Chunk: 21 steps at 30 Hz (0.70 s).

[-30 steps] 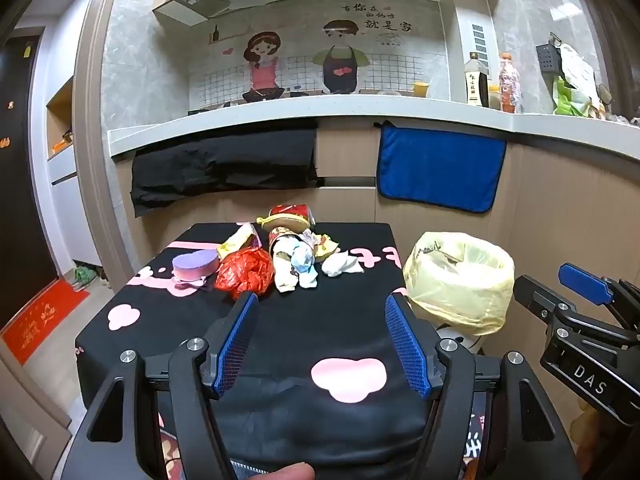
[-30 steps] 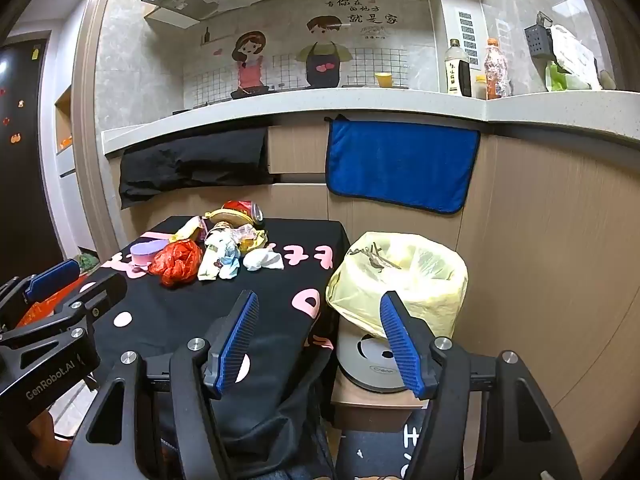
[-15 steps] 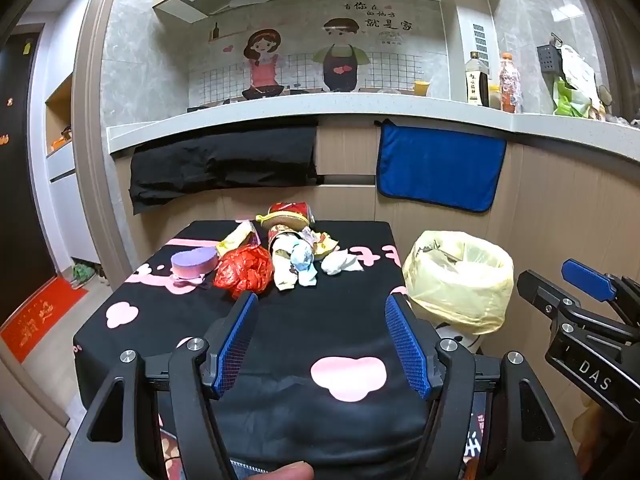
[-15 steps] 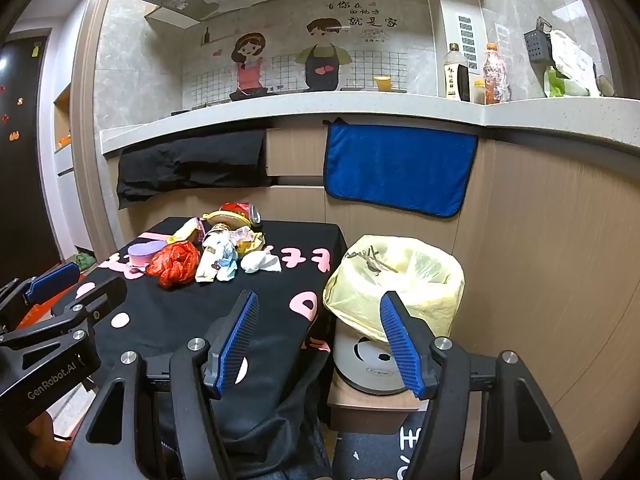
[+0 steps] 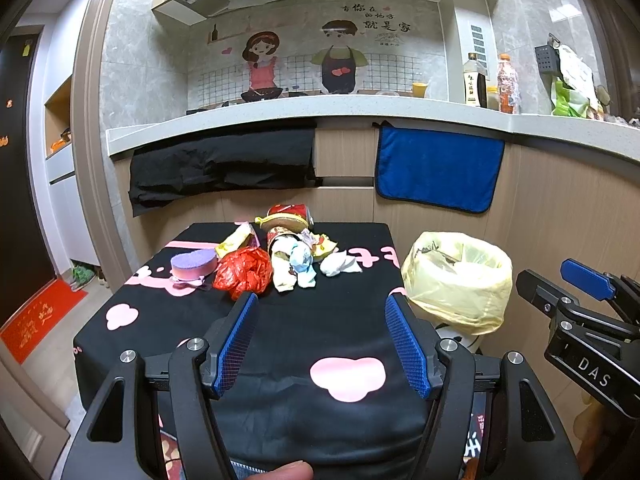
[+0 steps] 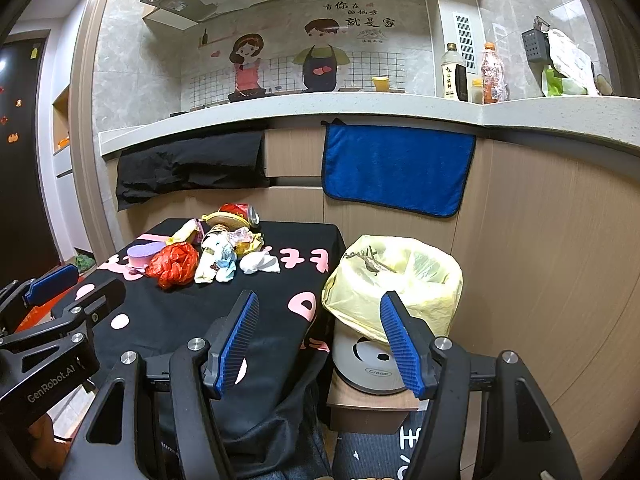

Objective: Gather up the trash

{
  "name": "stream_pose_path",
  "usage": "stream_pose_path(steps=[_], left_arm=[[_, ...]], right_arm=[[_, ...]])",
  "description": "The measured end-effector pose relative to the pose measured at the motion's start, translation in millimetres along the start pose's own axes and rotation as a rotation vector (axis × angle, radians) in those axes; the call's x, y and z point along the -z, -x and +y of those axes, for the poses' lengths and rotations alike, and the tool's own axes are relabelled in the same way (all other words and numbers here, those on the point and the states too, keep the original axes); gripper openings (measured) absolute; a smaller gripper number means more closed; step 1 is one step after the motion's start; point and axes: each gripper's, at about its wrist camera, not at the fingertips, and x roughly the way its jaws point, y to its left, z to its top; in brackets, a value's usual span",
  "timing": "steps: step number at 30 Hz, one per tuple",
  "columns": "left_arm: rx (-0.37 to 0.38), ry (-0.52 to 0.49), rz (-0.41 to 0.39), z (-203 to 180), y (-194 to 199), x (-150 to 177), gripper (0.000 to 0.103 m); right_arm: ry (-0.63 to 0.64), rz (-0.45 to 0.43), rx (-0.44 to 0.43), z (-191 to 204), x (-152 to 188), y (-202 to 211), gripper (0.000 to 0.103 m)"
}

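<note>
A heap of trash lies at the far end of the black table (image 5: 280, 336): a red crumpled bag (image 5: 242, 272), a purple sponge (image 5: 193, 265), a red can (image 5: 289, 213), white tissue (image 5: 339, 265) and wrappers (image 5: 294, 260). To the table's right stands a bin lined with a yellow bag (image 5: 458, 276) (image 6: 394, 280). My left gripper (image 5: 320, 316) hangs open over the near table, short of the heap. My right gripper (image 6: 318, 314) is open too, at the table's right edge beside the bin. Nothing sits between either pair of fingers.
A wooden counter front with a blue towel (image 5: 438, 170) and a black cloth (image 5: 222, 164) backs the table. The bin rests on a round grey device (image 6: 370, 362) on a low wooden stand. Bottles (image 5: 476, 82) line the countertop. A red mat (image 5: 38, 318) lies on the floor, left.
</note>
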Motion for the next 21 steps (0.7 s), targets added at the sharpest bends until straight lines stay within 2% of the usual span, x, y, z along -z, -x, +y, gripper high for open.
stream_pose_path(steps=[21], left_arm=[[0.001, 0.002, -0.007, -0.9, 5.7, -0.9, 0.066]], right_arm=[[0.002, 0.002, 0.003, -0.2, 0.2, 0.1, 0.061]])
